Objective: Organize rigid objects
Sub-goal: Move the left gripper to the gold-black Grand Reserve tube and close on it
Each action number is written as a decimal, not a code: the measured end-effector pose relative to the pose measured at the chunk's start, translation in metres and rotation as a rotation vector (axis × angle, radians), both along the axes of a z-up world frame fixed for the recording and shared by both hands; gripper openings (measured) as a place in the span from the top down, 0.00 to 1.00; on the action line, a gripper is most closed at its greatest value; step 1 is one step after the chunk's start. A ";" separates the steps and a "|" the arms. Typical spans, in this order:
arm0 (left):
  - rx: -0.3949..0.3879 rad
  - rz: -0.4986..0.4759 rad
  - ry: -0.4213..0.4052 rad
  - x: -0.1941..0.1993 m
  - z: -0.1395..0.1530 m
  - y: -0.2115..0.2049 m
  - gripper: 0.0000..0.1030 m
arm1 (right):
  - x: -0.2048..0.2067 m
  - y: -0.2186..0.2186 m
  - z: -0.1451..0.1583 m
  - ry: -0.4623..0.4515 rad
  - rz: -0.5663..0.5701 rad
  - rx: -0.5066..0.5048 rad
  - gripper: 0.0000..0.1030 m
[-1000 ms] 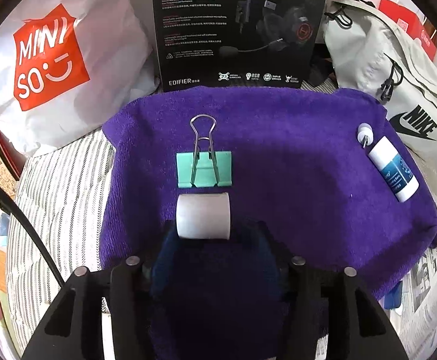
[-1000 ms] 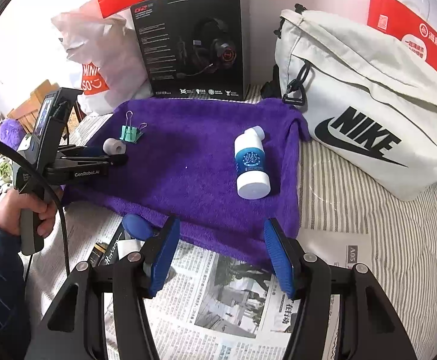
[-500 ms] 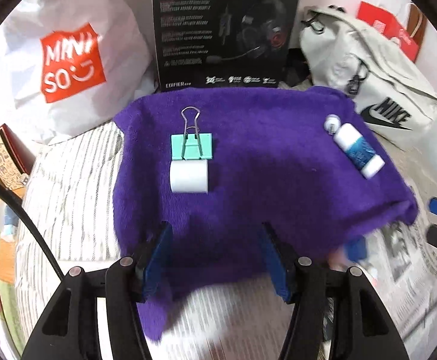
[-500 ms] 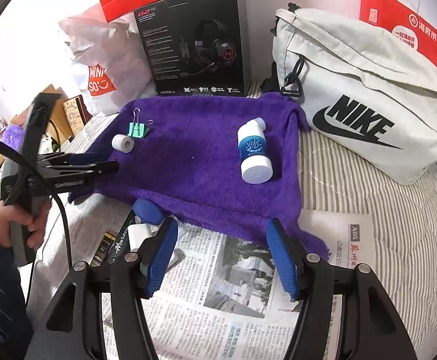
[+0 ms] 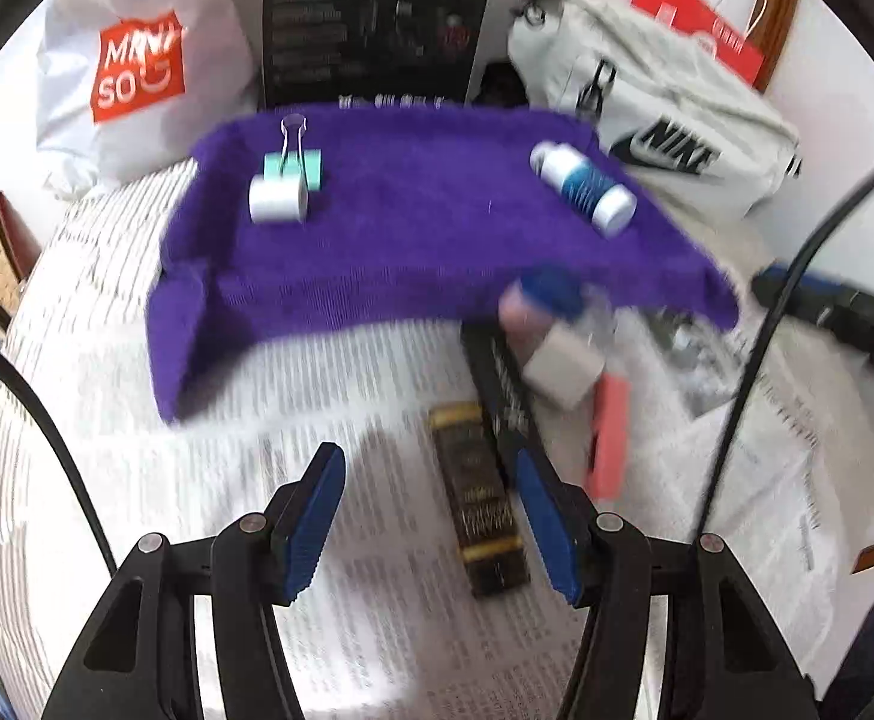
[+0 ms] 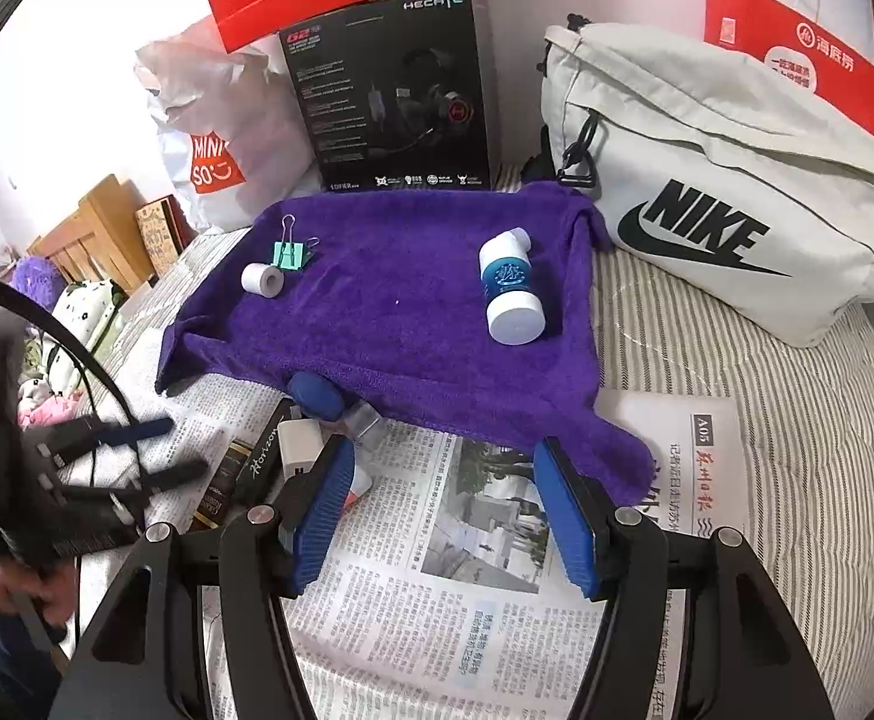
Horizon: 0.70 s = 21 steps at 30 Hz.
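Observation:
A purple towel (image 5: 413, 240) (image 6: 389, 312) holds a white tape roll (image 5: 278, 201) (image 6: 263, 279), a green binder clip (image 5: 296, 165) (image 6: 290, 252) and a white-and-blue bottle (image 5: 583, 189) (image 6: 508, 291). In front of the towel, on newspaper, lie a black-and-gold bar (image 5: 478, 492), a white charger cube (image 5: 562, 369) (image 6: 299, 441), a pink flat piece (image 5: 607, 438) and a blue-capped item (image 5: 547, 294) (image 6: 317, 396). My left gripper (image 5: 428, 516) is open and empty above the newspaper, beside the bar. My right gripper (image 6: 442, 510) is open and empty over the newspaper.
A black headset box (image 6: 389, 96), a white Miniso bag (image 5: 131, 66) and a white Nike bag (image 6: 718, 192) stand behind the towel. Red bags (image 6: 796, 54) lean at the back. The left gripper also shows at the left of the right wrist view (image 6: 107, 462).
My left gripper let go of the tape roll next to the clip, pulled back off the towel and swung right over the newspaper items. My right gripper stayed nearly still.

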<state>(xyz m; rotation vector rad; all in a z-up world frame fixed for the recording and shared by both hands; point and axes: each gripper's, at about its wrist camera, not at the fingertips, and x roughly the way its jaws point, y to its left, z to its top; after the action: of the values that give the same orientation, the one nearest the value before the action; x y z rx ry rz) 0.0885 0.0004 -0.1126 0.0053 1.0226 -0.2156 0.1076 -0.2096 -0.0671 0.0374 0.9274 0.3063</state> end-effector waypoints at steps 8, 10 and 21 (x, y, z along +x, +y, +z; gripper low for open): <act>0.131 0.037 0.005 -0.002 -0.012 0.005 0.42 | -0.005 -0.013 -0.001 0.002 -0.030 0.016 0.39; 0.114 0.033 0.003 -0.001 -0.012 0.011 0.42 | -0.004 -0.014 -0.004 0.007 -0.033 0.019 0.39; 0.094 -0.093 -0.036 0.006 -0.009 0.002 0.76 | -0.003 -0.008 -0.019 0.044 -0.015 0.003 0.39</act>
<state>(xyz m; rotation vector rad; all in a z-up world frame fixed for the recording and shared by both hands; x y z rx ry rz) 0.0948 0.0027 -0.1212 0.1418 0.9971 -0.2513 0.1047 -0.2172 -0.0862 0.0537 0.9704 0.2937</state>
